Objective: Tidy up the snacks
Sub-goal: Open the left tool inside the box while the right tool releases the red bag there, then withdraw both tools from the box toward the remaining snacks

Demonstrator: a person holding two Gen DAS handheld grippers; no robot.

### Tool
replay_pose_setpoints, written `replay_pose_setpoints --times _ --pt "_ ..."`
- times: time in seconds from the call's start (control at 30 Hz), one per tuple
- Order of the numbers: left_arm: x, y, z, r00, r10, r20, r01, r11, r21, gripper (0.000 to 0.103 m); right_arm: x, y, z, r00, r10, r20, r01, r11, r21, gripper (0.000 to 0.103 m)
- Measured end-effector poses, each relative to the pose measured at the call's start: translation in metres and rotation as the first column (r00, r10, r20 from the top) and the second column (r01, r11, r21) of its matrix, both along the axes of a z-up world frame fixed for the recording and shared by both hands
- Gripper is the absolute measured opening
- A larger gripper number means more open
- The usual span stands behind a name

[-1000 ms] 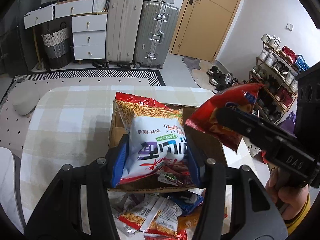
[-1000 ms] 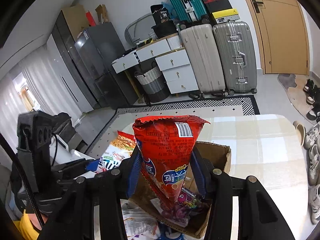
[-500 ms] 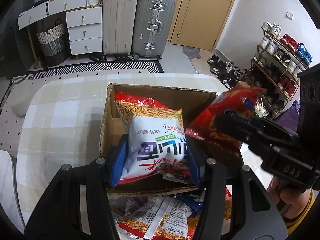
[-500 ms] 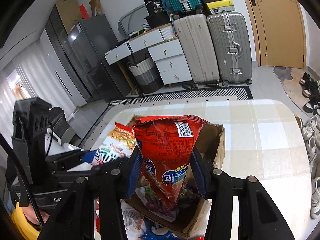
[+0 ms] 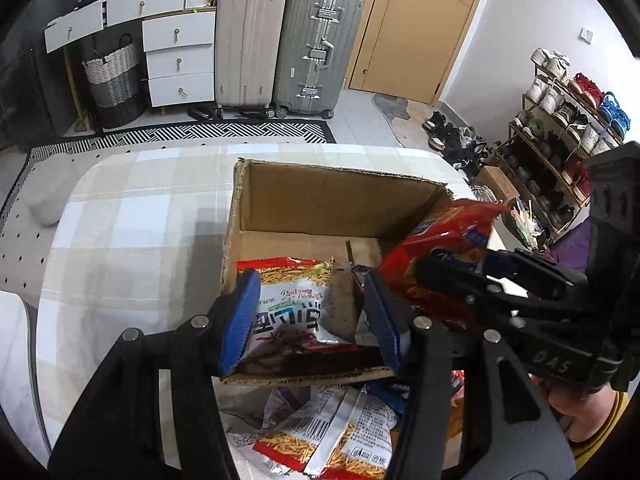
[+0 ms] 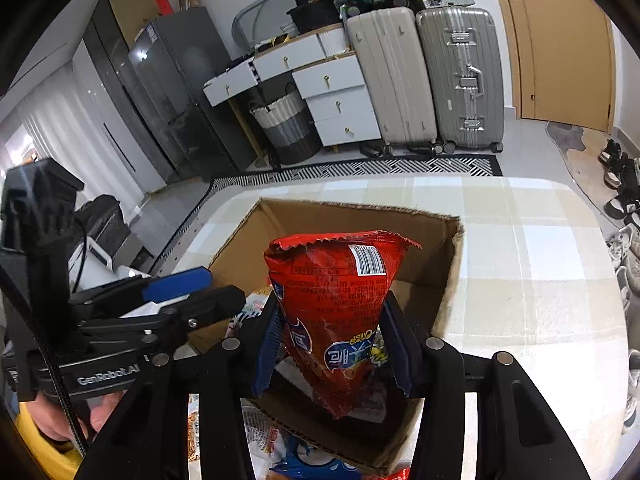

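Note:
An open cardboard box point(image 5: 336, 196) stands on the checked table point(image 5: 132, 232). A white and red snack bag point(image 5: 296, 300) lies inside the box at its near wall. My left gripper point(image 5: 310, 316) is open above that bag, its blue pads point(image 5: 240, 320) apart from it. My right gripper point(image 6: 332, 340) is shut on a red crisp bag point(image 6: 332, 300) and holds it upright over the box point(image 6: 352, 216). The red bag also shows in the left wrist view point(image 5: 444, 240), at the box's right side.
Several loose snack bags point(image 5: 320, 428) lie on the table in front of the box. Beyond the table stand two suitcases point(image 5: 288, 40), white drawers point(image 5: 180, 60), a basket point(image 5: 114, 80), a door point(image 5: 416, 28) and a shoe rack point(image 5: 560, 120).
My left gripper has opened and let the white and red bag drop into the box. Both grippers have moved down and forward over the box. The right one still holds the red bag.

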State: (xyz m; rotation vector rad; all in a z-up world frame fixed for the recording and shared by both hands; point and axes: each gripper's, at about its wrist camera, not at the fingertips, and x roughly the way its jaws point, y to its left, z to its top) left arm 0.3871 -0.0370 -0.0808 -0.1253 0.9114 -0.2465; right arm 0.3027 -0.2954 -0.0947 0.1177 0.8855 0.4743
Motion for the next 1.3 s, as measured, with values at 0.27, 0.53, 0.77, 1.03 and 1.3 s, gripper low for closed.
replay_pose_setpoints --times 0.27,0.53,0.77,1.03,1.3 --pt "-0.025 0.005 0.004 1.000 0.012 -0.007 -0.012 1.000 0.016 0.055 -0.005 0.002 0.000 1.000 -0.028 0.010 0.028 0.999 -0.035 0.051" --pt "-0.066 0.011 0.032 0.999 0.034 0.022 -0.034 0.999 -0.003 0.072 -0.020 0.004 0.013 0.998 -0.057 0.031 0.060 0.994 -0.095 0.054" --pt "-0.110 0.013 0.062 0.997 0.041 0.069 -0.041 0.999 -0.002 0.079 -0.041 0.012 0.038 0.988 -0.043 0.149 0.068 0.983 -0.172 0.085" --pt "-0.163 0.014 0.078 0.995 0.041 0.086 -0.040 0.999 -0.008 0.079 -0.081 0.004 0.057 0.984 -0.056 0.170 0.079 0.989 -0.128 0.085" --pt "-0.227 0.013 0.087 0.992 0.049 0.114 -0.050 0.999 0.003 0.079 -0.166 -0.017 0.079 0.964 -0.088 0.253 0.094 0.995 -0.015 0.085"
